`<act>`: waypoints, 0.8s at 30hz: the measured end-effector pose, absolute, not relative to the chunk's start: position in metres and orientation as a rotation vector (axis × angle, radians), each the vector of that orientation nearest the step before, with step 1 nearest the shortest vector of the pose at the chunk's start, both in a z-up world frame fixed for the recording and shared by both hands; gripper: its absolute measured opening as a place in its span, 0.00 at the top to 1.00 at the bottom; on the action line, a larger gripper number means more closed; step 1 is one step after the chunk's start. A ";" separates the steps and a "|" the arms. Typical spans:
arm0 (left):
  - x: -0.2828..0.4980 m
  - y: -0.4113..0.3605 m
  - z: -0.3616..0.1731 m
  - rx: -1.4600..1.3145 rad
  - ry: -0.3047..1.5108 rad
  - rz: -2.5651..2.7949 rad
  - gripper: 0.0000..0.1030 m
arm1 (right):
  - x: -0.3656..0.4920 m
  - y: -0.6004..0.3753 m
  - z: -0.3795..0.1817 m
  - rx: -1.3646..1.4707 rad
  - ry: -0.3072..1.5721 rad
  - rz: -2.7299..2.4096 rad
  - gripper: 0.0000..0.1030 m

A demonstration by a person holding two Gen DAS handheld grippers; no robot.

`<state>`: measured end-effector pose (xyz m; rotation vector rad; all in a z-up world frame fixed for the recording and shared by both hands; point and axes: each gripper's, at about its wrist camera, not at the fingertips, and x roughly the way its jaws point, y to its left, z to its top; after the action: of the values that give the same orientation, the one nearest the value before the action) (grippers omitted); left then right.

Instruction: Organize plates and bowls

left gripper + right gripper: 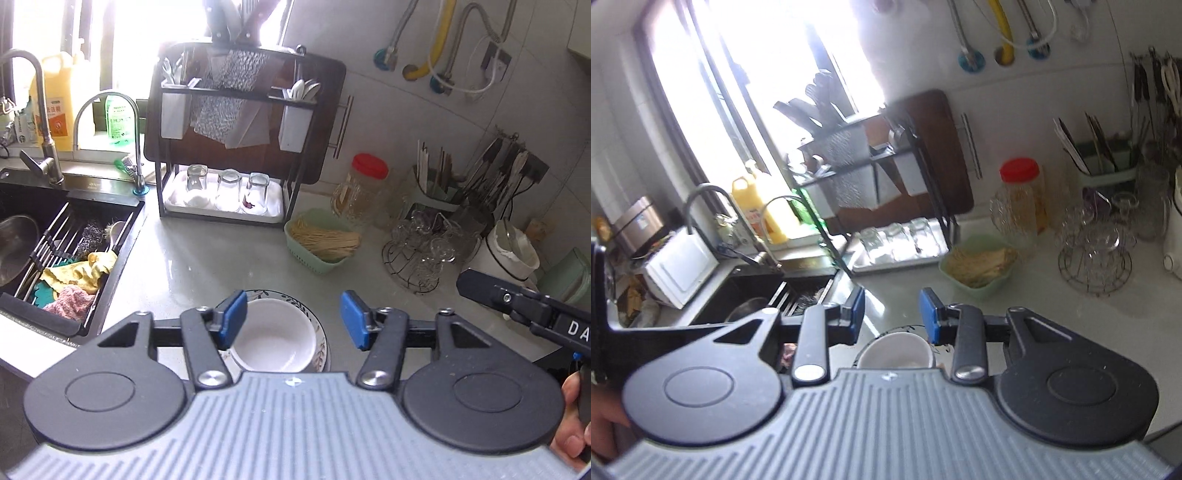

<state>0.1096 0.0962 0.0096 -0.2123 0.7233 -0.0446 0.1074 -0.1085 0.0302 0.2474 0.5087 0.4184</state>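
Observation:
A white bowl (pixel 275 336) sits on a leaf-patterned plate (pixel 295 297) on the grey counter, just below my left gripper (pixel 293 319), which is open and empty with its blue pads either side of the bowl. The right gripper's body (pixel 524 306) enters the left wrist view at the right edge. In the right wrist view the same bowl (pixel 895 350) lies below my right gripper (pixel 894 314), which is open and empty above it; the plate's rim (pixel 905 328) shows behind the bowl.
A black sink (pixel 55 236) with cloths lies left. A dish rack (pixel 229 147) with upturned glasses stands at the back. A green noodle basket (pixel 321 240), a red-lidded jar (pixel 360 188) and a wire glass holder (pixel 421 251) stand at the right.

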 end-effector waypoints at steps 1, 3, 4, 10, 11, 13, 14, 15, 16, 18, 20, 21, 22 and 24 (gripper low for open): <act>0.100 0.093 0.012 -0.212 0.713 -0.042 0.26 | 0.097 -0.112 0.031 0.242 0.485 0.420 0.51; 0.077 0.087 0.015 -0.208 0.684 -0.034 0.13 | 0.079 -0.121 0.031 0.244 0.439 0.410 0.19; 0.068 0.083 0.016 -0.202 0.677 -0.030 0.11 | 0.069 -0.125 0.031 0.239 0.421 0.401 0.16; 0.007 0.051 0.017 -0.154 0.678 0.006 0.06 | 0.025 -0.145 0.019 0.243 0.398 0.328 0.16; -0.002 0.047 0.016 -0.163 0.678 0.000 0.06 | 0.019 -0.147 0.017 0.228 0.399 0.327 0.16; -0.018 0.040 0.015 -0.158 0.658 0.016 0.06 | 0.008 -0.149 0.012 0.213 0.408 0.336 0.16; -0.026 0.037 0.015 -0.147 0.645 0.024 0.05 | 0.002 -0.151 0.011 0.209 0.402 0.338 0.16; -0.031 0.035 0.014 -0.137 0.639 0.031 0.05 | -0.003 -0.152 0.009 0.206 0.393 0.335 0.12; -0.034 0.034 0.013 -0.130 0.641 0.040 0.05 | -0.008 -0.153 0.008 0.203 0.388 0.330 0.09; -0.042 0.033 0.012 -0.122 0.642 0.054 0.05 | -0.016 -0.154 0.006 0.209 0.379 0.329 0.09; -0.050 0.032 0.010 -0.115 0.638 0.064 0.05 | -0.022 -0.156 0.004 0.218 0.372 0.336 0.09; -0.054 0.031 0.009 -0.115 0.639 0.067 0.05 | -0.024 -0.156 0.003 0.224 0.371 0.342 0.09; -0.056 0.032 0.008 -0.114 0.643 0.066 0.05 | -0.027 -0.156 0.002 0.222 0.372 0.341 0.09; -0.062 0.031 0.007 -0.115 0.647 0.074 0.04 | -0.033 -0.156 0.000 0.213 0.369 0.338 0.09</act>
<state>-0.0617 0.0313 0.0073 -0.1151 0.6470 0.0745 -0.0330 -0.1558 0.0002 0.2128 0.3691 0.3377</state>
